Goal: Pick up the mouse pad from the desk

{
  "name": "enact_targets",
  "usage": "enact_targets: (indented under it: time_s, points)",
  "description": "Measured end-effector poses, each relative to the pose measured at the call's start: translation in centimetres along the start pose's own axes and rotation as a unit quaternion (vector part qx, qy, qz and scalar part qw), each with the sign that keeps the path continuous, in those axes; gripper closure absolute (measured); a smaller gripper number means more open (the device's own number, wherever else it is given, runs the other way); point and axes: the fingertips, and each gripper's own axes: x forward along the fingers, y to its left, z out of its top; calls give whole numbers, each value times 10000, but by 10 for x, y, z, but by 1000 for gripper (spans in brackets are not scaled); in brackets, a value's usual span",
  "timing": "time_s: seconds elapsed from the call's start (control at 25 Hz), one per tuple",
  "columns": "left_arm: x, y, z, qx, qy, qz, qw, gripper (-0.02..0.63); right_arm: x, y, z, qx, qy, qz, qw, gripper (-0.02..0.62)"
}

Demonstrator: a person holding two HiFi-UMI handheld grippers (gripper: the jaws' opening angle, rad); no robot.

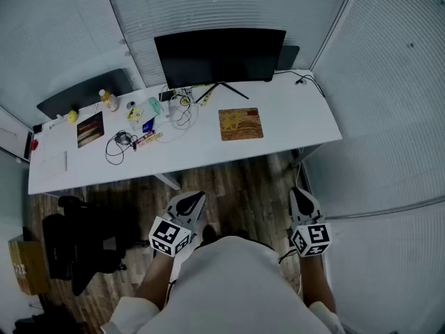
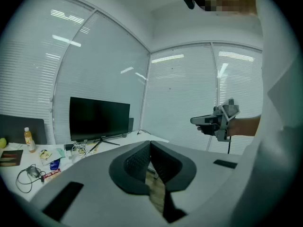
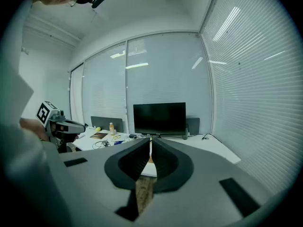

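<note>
The mouse pad (image 1: 240, 124), a brown-orange rectangle, lies flat on the white desk (image 1: 306, 117), right of centre and in front of the monitor stand. Both grippers hang over the wooden floor on my side of the desk, well short of the pad. My left gripper (image 1: 192, 199) (image 2: 150, 144) has its jaws together with nothing between them. My right gripper (image 1: 300, 193) (image 3: 151, 143) is also shut and empty. Each gripper view shows the other gripper off to the side, held level in a hand.
A black monitor (image 1: 220, 56) stands at the back of the desk. Cables (image 1: 122, 142), a bottle (image 1: 108, 100), a dark book (image 1: 90, 129) and small items crowd the desk's left half. A black chair (image 1: 78, 245) and a cardboard box (image 1: 24, 264) stand on the floor at left.
</note>
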Motion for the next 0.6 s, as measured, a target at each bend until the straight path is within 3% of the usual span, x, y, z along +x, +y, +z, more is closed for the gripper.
enact_targets:
  time_s: [0.6]
  points:
    - [1,5,-3,-75,-26,-90,9999,588,2,3,2,27,-11,-127,9999,558]
